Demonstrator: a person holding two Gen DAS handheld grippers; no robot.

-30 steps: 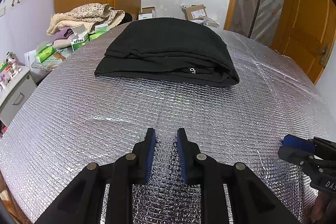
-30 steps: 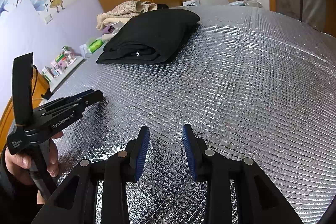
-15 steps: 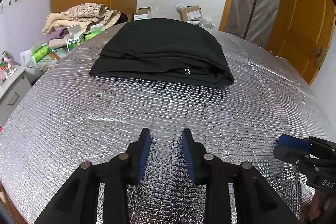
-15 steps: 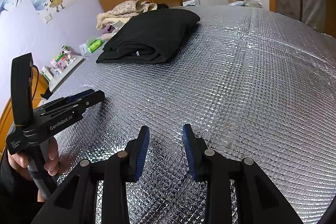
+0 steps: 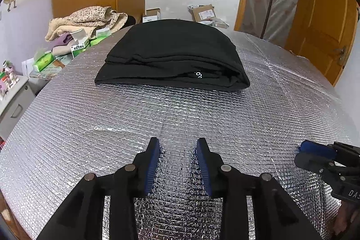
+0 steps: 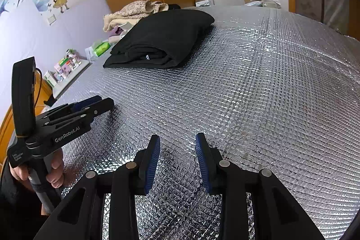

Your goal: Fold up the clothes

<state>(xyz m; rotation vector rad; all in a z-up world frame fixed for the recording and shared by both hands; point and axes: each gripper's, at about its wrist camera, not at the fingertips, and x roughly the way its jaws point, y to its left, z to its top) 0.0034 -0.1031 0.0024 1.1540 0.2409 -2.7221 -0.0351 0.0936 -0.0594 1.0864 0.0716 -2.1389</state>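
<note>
A black garment (image 5: 173, 55) lies folded in a neat thick stack on the far part of the silver foil-covered table (image 5: 90, 118); it also shows in the right wrist view (image 6: 164, 37). My left gripper (image 5: 178, 143) is open and empty, low over the foil near the front edge, well short of the garment. It shows from the side in the right wrist view (image 6: 94, 105). My right gripper (image 6: 177, 138) is open and empty over bare foil, to the right of the left one. Its tip shows in the left wrist view (image 5: 315, 152).
A pile of beige and floral cloth (image 5: 87, 19) and small boxes (image 5: 45, 60) lie beyond the table's left edge. A low white cabinet (image 5: 13, 96) stands at left. Cardboard boxes (image 5: 202, 12) sit on the floor behind, wooden doors (image 5: 324, 21) at right.
My left gripper's jaws have opened wider and its view has risen a little. The right gripper and the folded garment have stayed in place.
</note>
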